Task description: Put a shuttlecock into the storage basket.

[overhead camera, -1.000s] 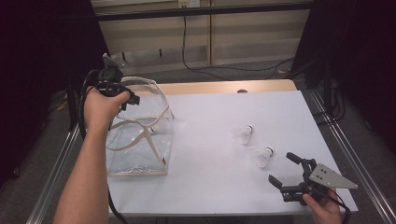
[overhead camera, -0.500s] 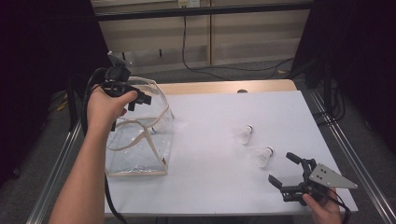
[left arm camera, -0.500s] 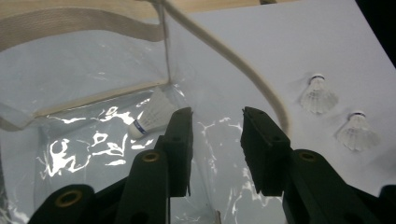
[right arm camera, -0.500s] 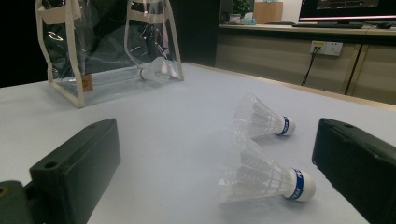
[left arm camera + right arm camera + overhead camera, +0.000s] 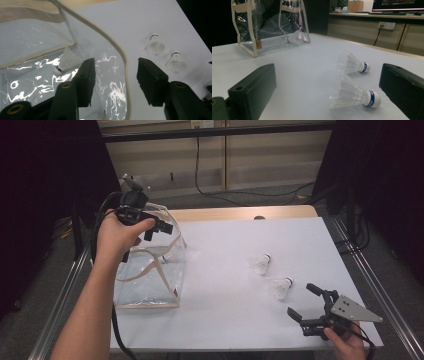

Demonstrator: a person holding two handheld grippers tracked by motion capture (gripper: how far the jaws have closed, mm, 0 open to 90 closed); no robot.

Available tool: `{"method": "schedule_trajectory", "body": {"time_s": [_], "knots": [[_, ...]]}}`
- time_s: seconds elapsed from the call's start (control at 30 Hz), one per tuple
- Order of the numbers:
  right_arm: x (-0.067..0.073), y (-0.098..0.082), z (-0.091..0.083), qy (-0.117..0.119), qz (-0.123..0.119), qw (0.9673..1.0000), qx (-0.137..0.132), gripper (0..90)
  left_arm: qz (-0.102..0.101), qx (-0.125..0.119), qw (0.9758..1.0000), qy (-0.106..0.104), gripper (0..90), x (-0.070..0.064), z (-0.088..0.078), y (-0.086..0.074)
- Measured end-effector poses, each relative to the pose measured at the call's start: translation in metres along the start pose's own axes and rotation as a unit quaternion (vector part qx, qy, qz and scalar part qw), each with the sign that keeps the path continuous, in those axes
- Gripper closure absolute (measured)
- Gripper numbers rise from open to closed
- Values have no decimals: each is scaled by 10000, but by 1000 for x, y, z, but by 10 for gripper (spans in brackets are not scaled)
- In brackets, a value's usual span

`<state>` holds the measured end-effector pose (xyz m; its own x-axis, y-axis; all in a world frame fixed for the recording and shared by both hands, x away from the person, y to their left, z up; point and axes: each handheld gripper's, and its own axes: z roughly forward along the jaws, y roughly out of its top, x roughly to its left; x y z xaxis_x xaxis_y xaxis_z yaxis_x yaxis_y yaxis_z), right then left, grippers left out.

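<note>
A clear plastic bag with beige trim stands at the table's left. One white shuttlecock lies on its bottom, also seen through the bag wall. My left gripper hovers over the bag's mouth. Its jaws have just been opening and grip nothing; the bag's rim runs below the gap. Two more shuttlecocks lie on the white table at the right. My right gripper rests open near the front right corner, and the nearer shuttlecock lies just ahead of its jaws.
A white sheet covers the table, with a wooden strip along the far edge. Metal rails flank both sides. A cable trails from the left gripper down the forearm. Dark curtains hang at both sides.
The left hand has drifted right and slightly up over the bag, and its jaws have spread apart. The right gripper and the two shuttlecocks on the table have stayed put.
</note>
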<state>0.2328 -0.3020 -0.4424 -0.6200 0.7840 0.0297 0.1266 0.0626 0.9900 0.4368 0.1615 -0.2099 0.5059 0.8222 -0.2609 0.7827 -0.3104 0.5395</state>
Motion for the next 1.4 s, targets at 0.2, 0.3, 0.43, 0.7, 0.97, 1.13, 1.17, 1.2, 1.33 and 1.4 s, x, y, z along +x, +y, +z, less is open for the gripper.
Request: {"method": "schedule_trajectory", "body": {"time_s": [0.2, 0.3, 0.43, 0.7, 0.97, 1.13, 1.17, 1.2, 1.33, 1.4], "knots": [[0, 0, 0, -2, -3, 10000, -1, 7, 123, 84, 9998, -102, 413, -10, 3, -1], [0, 0, 0, -2, -7, 10000, -6, 7, 174, 124, 9996, -196, 379, -16, 5, -1], [0, 0, -1, -11, -15, 10000, -24, 7, 257, 142, 9991, -303, 356, -22, 7, -1], [0, 0, -1, -8, -4, 10000, -18, 7, 385, 251, 9982, -391, 331, -33, 11, -3], [0, 0, -1, -1, -17, 10000, -9, 7, 547, 341, 9965, -526, 287, -45, 14, -3], [0, 0, -1, 1, -11, 10000, -14, 7, 619, 354, 9958, -579, 254, -54, 17, -4], [0, 0, -1, 0, -16, 10000, -9, 7, 649, 370, 9955, -592, 245, -55, 18, -5], [0, 0, -1, 1, -17, 10000, -10, 7, 662, 361, 9955, -579, 236, -57, 19, -5], [0, 0, -1, 4, -16, 10000, -15, 7, 762, 438, 9941, -638, 233, -64, 24, -6], [0, 0, -1, 0, -15, 10000, -14, 7, 802, 465, 9935, -655, 228, -68, 26, -7]]}}
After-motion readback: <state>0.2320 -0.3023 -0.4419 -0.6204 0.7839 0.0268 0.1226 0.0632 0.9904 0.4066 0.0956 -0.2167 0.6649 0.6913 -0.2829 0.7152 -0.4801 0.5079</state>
